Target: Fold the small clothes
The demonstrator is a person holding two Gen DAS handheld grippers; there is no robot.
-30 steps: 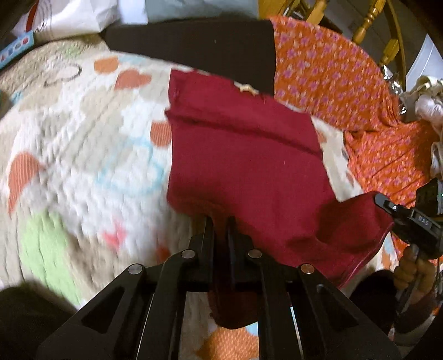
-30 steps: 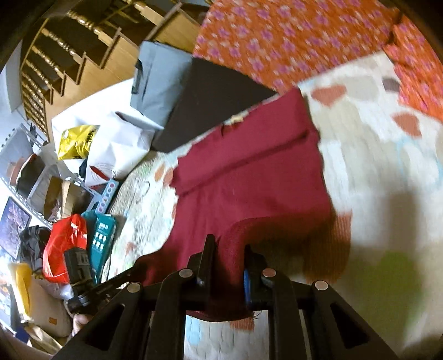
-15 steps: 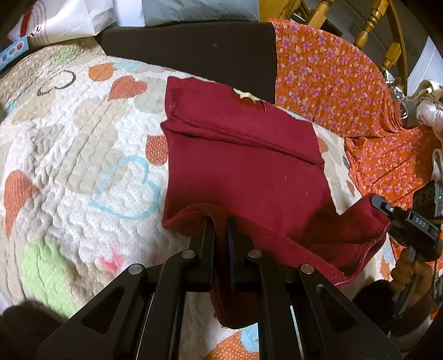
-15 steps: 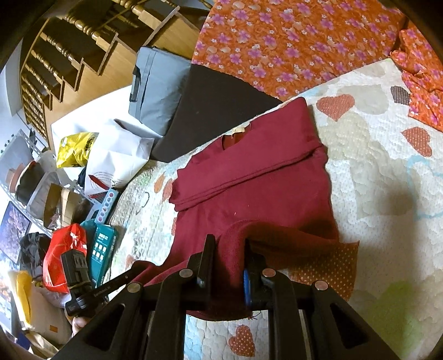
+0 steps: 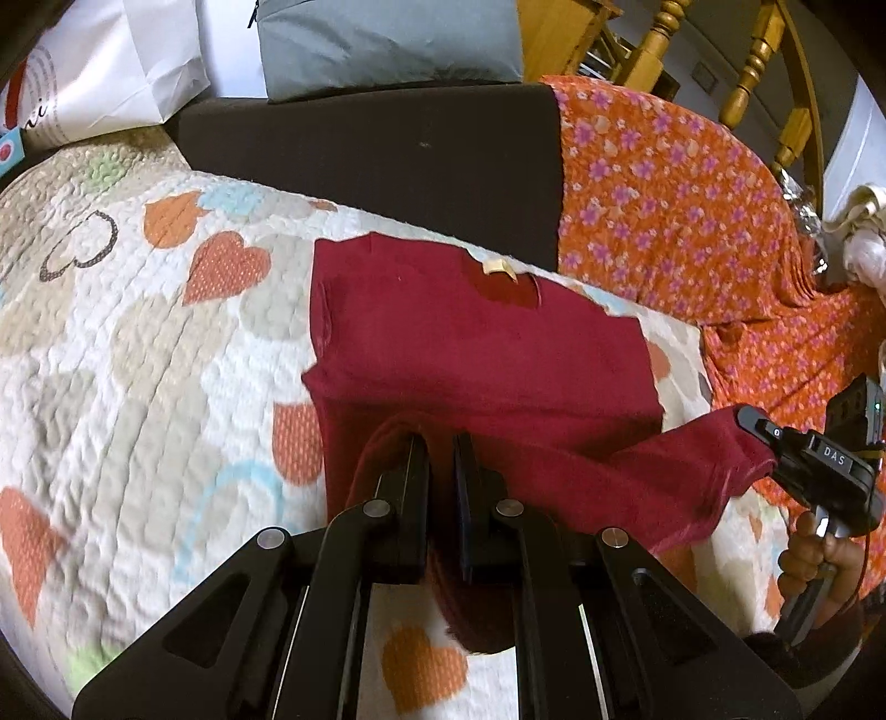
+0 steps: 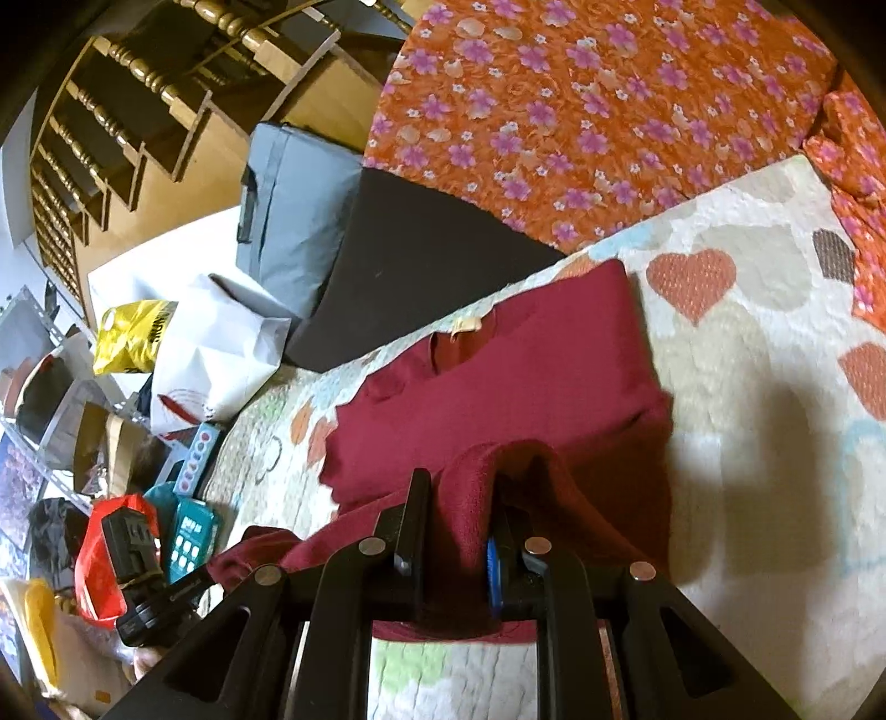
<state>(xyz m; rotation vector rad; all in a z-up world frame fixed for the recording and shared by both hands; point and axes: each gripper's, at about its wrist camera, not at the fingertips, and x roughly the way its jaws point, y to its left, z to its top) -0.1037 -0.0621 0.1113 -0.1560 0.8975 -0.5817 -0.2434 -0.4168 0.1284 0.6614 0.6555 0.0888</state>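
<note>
A dark red shirt (image 5: 476, 343) lies on a heart-patterned quilt (image 5: 138, 343), collar with a pale label at the far side. My left gripper (image 5: 440, 443) is shut on the shirt's near hem, which is lifted above the shirt's body. My right gripper (image 6: 459, 487) is shut on the other hem corner (image 6: 470, 498), also lifted. The right gripper shows in the left wrist view (image 5: 775, 437) at the right, holding the red cloth. The left gripper shows in the right wrist view (image 6: 199, 581) at the lower left. The shirt (image 6: 498, 387) has its sleeves folded in.
A dark cushion (image 5: 371, 144) and a grey bag (image 5: 387, 44) lie beyond the shirt. Orange flowered cloth (image 5: 664, 210) covers the right side. White bags (image 6: 216, 343), a red bag (image 6: 99, 554) and shelves stand at the left of the right wrist view.
Both grippers have carried the lifted hem forward, toward the collar. The fold now covers more of the shirt's lower half.
</note>
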